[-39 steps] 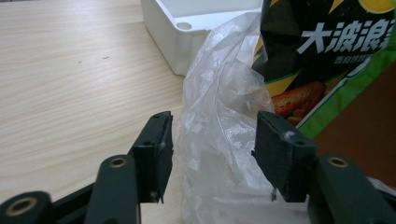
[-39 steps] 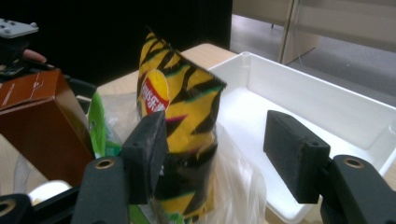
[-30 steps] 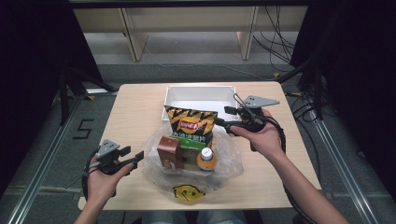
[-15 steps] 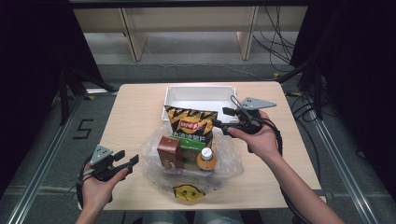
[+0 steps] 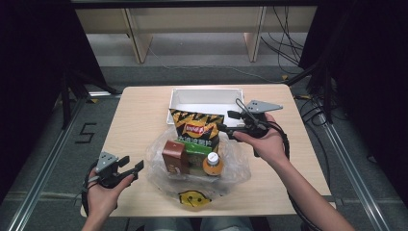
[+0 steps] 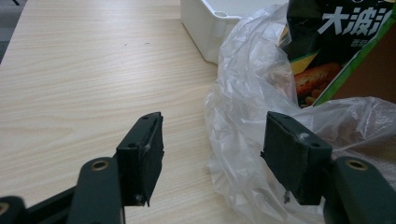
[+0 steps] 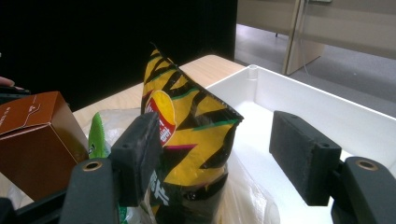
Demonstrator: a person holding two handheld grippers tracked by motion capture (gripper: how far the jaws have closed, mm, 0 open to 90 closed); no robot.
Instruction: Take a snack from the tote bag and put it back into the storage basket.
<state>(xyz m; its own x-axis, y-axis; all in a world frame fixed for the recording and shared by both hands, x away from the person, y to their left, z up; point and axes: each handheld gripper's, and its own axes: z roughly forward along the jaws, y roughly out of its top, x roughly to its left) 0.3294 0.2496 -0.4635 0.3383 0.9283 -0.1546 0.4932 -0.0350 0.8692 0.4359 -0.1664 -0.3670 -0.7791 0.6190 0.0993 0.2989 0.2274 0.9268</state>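
High view: chip bag (image 5: 195,131), brown carton (image 5: 175,156), bottle (image 5: 212,162) in plastic bag (image 5: 235,166); both grippers' jaws apart.

A crumpled clear plastic bag (image 5: 192,166) sits at the frame's lower centre on the light wooden table (image 5: 139,110). In it stand a yellow-and-black crisp packet (image 5: 195,127), a brown carton (image 5: 174,155) lower left and an orange-capped bottle (image 5: 212,162) lower right. Above, touching the packet, lies a white rectangular plastic tray (image 5: 207,98).
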